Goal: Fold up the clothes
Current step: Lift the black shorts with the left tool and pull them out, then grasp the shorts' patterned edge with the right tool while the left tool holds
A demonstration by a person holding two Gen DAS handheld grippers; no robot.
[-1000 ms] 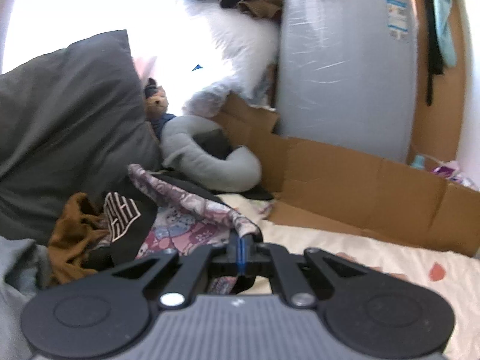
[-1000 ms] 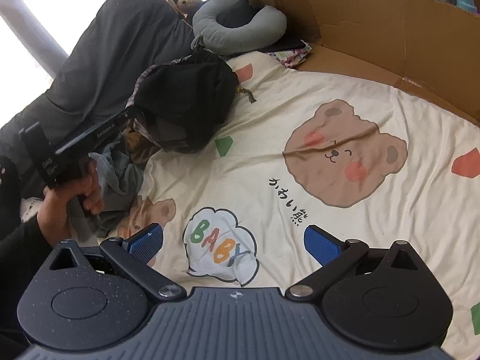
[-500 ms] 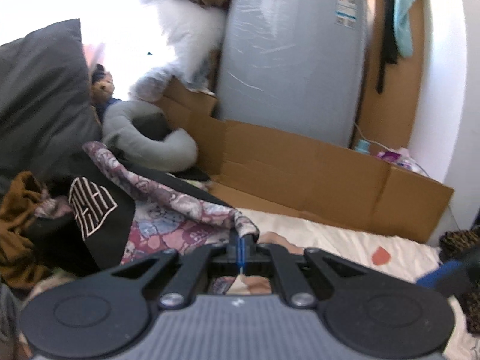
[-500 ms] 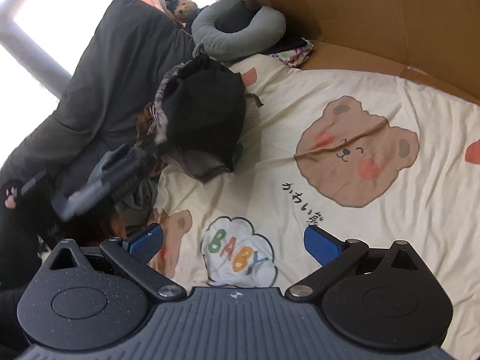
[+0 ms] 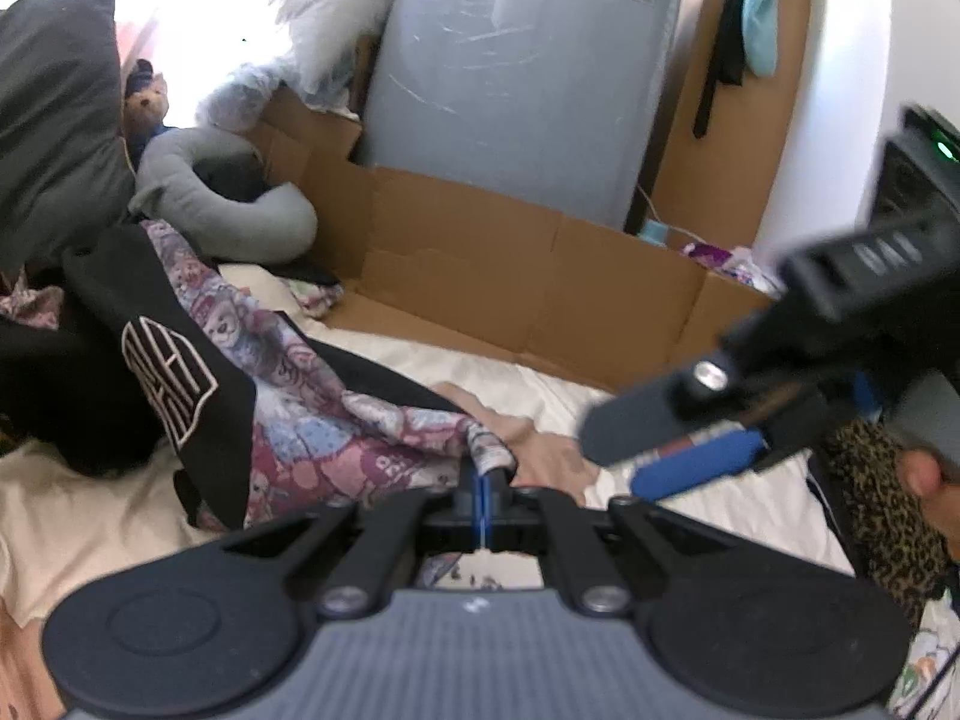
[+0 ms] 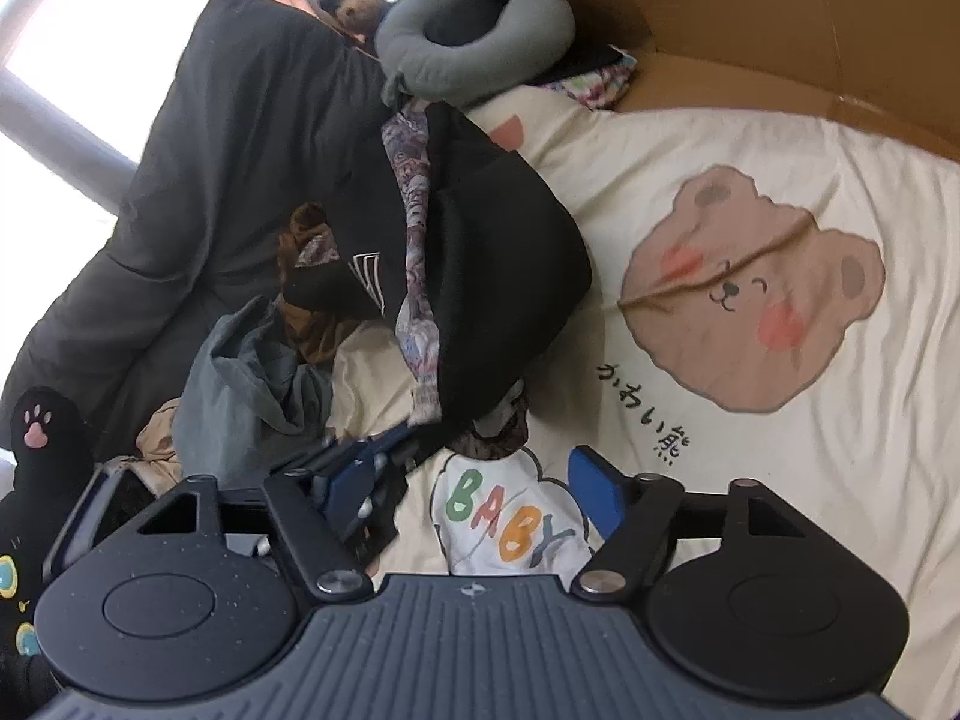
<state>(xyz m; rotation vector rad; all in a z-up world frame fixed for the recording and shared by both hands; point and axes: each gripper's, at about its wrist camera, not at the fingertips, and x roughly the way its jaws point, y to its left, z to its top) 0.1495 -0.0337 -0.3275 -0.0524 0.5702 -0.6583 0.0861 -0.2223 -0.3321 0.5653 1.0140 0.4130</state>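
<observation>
A black garment (image 5: 198, 372) with a white logo and a bear-print lining lies bunched on the cream cartoon sheet (image 5: 90, 516). My left gripper (image 5: 483, 480) is shut on its patterned hem and holds that edge stretched out just above the sheet. In the right wrist view the same garment (image 6: 498, 252) trails from the clothes pile toward me. My right gripper (image 6: 471, 474) hovers low over the sheet's "BABY" print; its jaws are closing, and the garment's near edge lies just ahead of them, untouched by the pads. The right gripper (image 5: 696, 468) also shows at the right of the left wrist view.
Cardboard walls (image 5: 480, 264) and a grey wrapped mattress (image 5: 510, 78) close off the far side. A grey neck pillow (image 6: 474, 42), a teddy bear (image 6: 354, 0) and a dark duvet (image 6: 240, 138) sit at the left. Grey-blue (image 6: 252, 384) and brown (image 6: 312, 324) clothes are piled beside the garment.
The left gripper has pulled the garment's hem to the right and lower across the sheet. The right gripper's jaws have narrowed, and it now appears in the left wrist view.
</observation>
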